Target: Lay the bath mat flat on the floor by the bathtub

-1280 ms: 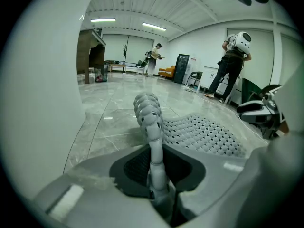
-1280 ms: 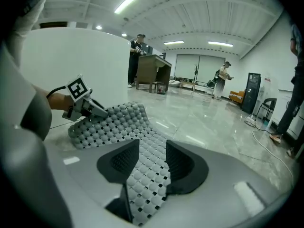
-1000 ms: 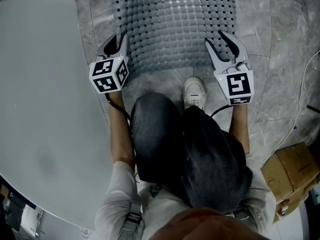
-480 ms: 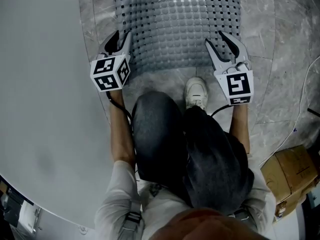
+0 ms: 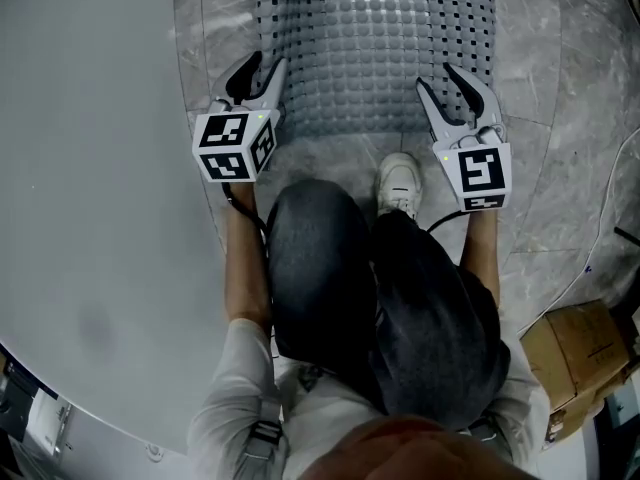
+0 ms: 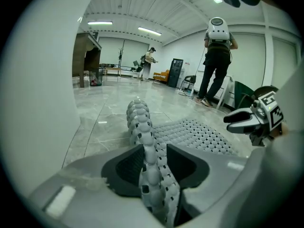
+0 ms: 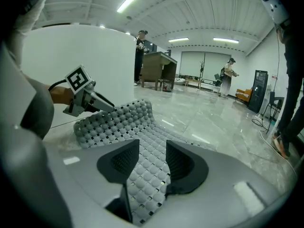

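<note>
Far left, the white bathtub (image 5: 90, 168), rising from the grey marble floor (image 5: 570, 118). Just beside it, the left gripper (image 5: 268, 64) — jaws pressed onto the near left corner of the bath mat (image 5: 375, 38), lifting it into an upright fold. Across the middle, mostly flat on the floor. At the near right edge, pinched likewise by the right gripper (image 5: 436, 78). Just behind, a white shoe (image 5: 400, 183); far right, a cardboard box (image 5: 585, 353).
</note>
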Demonstrator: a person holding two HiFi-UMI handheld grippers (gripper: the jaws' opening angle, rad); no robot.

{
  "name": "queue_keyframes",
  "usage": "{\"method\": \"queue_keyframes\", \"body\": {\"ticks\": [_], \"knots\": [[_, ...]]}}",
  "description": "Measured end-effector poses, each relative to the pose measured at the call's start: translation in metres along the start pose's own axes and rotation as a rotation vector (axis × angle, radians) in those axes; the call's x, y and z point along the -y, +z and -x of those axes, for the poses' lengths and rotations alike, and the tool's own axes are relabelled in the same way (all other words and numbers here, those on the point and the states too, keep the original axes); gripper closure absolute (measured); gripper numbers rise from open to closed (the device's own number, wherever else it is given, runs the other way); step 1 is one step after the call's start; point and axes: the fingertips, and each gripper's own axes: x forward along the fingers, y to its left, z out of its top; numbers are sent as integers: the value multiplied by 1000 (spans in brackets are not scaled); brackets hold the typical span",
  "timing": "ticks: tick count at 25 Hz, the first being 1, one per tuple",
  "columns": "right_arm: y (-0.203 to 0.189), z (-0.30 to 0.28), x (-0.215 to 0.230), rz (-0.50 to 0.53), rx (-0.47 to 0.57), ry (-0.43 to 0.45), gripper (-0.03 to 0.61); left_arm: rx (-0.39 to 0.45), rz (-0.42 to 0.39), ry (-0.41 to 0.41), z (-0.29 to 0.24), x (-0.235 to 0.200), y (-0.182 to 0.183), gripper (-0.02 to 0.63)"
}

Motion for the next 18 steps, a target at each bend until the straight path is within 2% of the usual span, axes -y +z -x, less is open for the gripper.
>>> {"method": "queue_keyframes", "body": {"ticks": [6,11,18], "knots": [[-1,2,-5,-4,3,1,397,22,-10,-58,6,25,7,462],[1,1,-14,5,16,18,397,56,-27,-141,13,53,16,466],[-3,5,-19,16,29,30,397,60,-44,-162,14,72,11,466]]}}
